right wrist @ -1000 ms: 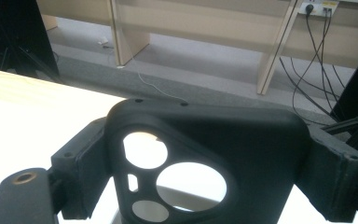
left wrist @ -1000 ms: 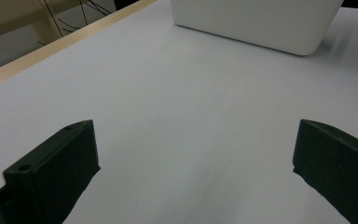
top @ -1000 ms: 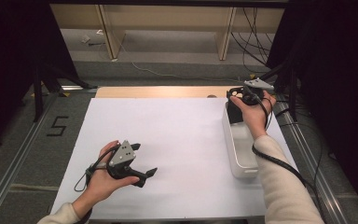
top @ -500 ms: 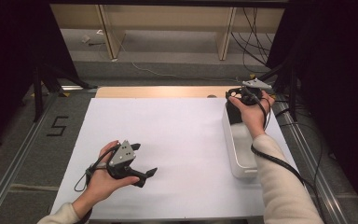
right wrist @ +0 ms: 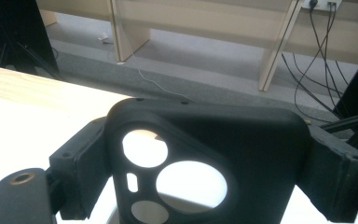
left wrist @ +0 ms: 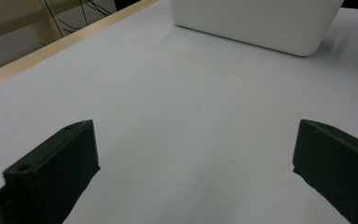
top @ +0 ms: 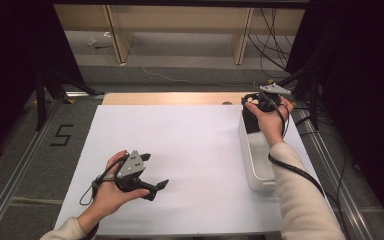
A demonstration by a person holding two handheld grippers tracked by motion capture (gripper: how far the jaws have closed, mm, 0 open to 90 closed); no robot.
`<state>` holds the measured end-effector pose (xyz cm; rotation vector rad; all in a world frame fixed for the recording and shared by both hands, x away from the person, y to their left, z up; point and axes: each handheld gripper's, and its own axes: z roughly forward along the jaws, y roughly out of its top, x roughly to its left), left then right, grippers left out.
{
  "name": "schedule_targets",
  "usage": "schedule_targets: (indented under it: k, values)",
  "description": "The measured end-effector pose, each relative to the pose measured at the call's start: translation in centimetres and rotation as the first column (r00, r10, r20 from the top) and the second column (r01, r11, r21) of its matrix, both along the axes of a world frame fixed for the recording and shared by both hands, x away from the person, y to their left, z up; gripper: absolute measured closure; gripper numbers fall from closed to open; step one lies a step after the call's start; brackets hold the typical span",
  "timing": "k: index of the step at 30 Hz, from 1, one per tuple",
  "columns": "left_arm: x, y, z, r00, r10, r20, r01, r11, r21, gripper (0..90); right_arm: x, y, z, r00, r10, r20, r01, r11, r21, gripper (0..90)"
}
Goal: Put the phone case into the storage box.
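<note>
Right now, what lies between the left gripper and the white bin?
Nothing: the high view shows bare white sheet between the left gripper and the bin. The left gripper view shows the same.

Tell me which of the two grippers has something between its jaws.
The right gripper, over the white bin's far end: its jaws clamp a black phone case. The left gripper stands open with nothing but white table between its jaws.

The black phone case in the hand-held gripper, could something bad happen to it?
Maybe. The right hand-held gripper pinches the black phone case only by its side edges, so it might slip or twist. It hangs over the far end of the white bin, near the rim, so it could knock the rim or fall outside onto the table.
</note>
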<state>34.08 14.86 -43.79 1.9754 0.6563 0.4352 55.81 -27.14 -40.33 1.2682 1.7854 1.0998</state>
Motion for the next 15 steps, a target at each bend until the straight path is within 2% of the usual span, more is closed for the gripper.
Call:
schedule_targets:
  k: [7, 11, 15]
  values:
    - [0.01, 0.00, 0.00, 1.0000, 0.000, 0.000, 0.000, 1.0000, -0.001, 0.0, 0.42, -0.12, -0.40, 0.9999, -0.004, 0.016, 0.004, 1.000, 0.019, 14.1]
    - [0.02, 0.00, 0.00, 1.0000, -0.001, -0.001, 0.001, 1.0000, -0.001, 0.0, 0.69, -0.15, -0.49, 1.0000, -0.004, 0.003, 0.004, 1.000, 0.019, 13.7]
    - [0.03, 0.03, 0.00, 1.0000, 0.000, 0.000, 0.000, 1.0000, 0.000, 0.0, 0.92, -0.22, -0.75, 0.9999, -0.012, 0.009, 0.011, 1.000, 0.022, 13.6]
